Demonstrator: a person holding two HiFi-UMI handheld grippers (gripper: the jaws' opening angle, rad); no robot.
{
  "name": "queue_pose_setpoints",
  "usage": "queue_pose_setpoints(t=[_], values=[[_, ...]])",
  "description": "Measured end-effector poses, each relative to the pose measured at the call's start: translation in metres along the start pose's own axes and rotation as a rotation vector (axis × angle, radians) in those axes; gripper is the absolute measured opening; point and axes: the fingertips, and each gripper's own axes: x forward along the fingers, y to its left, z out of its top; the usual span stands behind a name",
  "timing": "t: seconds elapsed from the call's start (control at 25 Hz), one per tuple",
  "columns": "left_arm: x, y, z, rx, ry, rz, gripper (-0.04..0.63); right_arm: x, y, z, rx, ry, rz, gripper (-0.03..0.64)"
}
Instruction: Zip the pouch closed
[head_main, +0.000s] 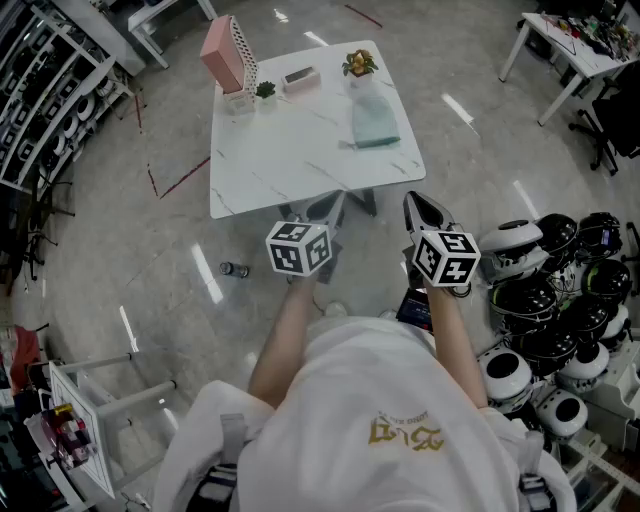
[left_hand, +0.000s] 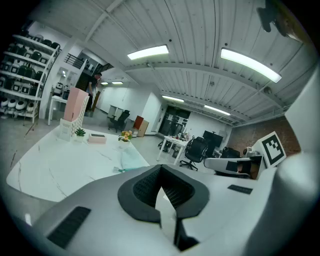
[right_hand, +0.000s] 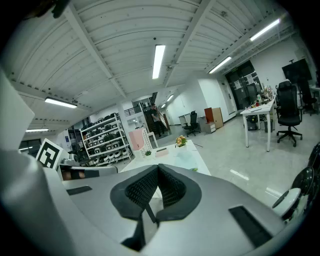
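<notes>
- A white marble surface (head_main: 285, 155) was seen in the upper middle of the head view.
- The pouch (head_main: 375, 125), pale teal, was laid flat near the right edge of the surface; it was also seen in the left gripper view (left_hand: 131, 161) and the right gripper view (right_hand: 188, 159).
- The pouch was untouched, well apart from both grippers.
- The left gripper (head_main: 328, 208) was held at the lower edge of the surface, centre frame; its jaws were seen pressed together, with nothing between them (left_hand: 161, 184).
- The right gripper (head_main: 418, 203) was held just off the lower right corner of the surface, over the floor; its jaws were likewise closed on nothing (right_hand: 157, 175).
- A pink upright box (head_main: 226, 54) was stood at the upper left corner of the surface, with a small green plant (head_main: 265, 90) just beside it.
- A flat pink case (head_main: 300, 78) and a small flower pot (head_main: 358, 65) were set along the top edge, the flowers just above the pouch.
- A small can (head_main: 235, 269) was noted on the floor, lower left of the surface.
- Helmets (head_main: 545, 305) were piled at the right edge of the frame.
</notes>
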Motion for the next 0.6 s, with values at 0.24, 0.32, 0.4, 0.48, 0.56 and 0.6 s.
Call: queue_pose_setpoints(t=[0.24,0.32,0.4,0.48,0.56,0.6], values=[[-0.001,-0.006,-0.003,0.004,0.001,0.016,0.018,-0.007,-0.006,0.002,0.0,-0.003,0.008,0.012],[-0.002,-0.007,-0.003,0.002,-0.002,0.02,0.018,-0.008,-0.006,0.001,0.004,-0.004,0.012,0.012],[-0.002,-0.008,-0.004,0.0,-0.005,0.02,0.018,-0.009,-0.006,0.001,0.018,-0.005,0.018,0.012],[-0.004,-0.011,-0.004,0.002,-0.017,0.023,0.018,-0.011,-0.007,0.001,0.032,-0.015,0.02,0.012],[-0.007,-0.01,-0.002,-0.005,-0.046,0.041,0.02,-0.013,-0.009,0.0,0.015,-0.018,0.011,0.012],[-0.009,-0.009,-0.001,-0.017,-0.061,0.054,0.075,-0.013,-0.008,-0.001,-0.005,-0.011,0.011,0.027]])
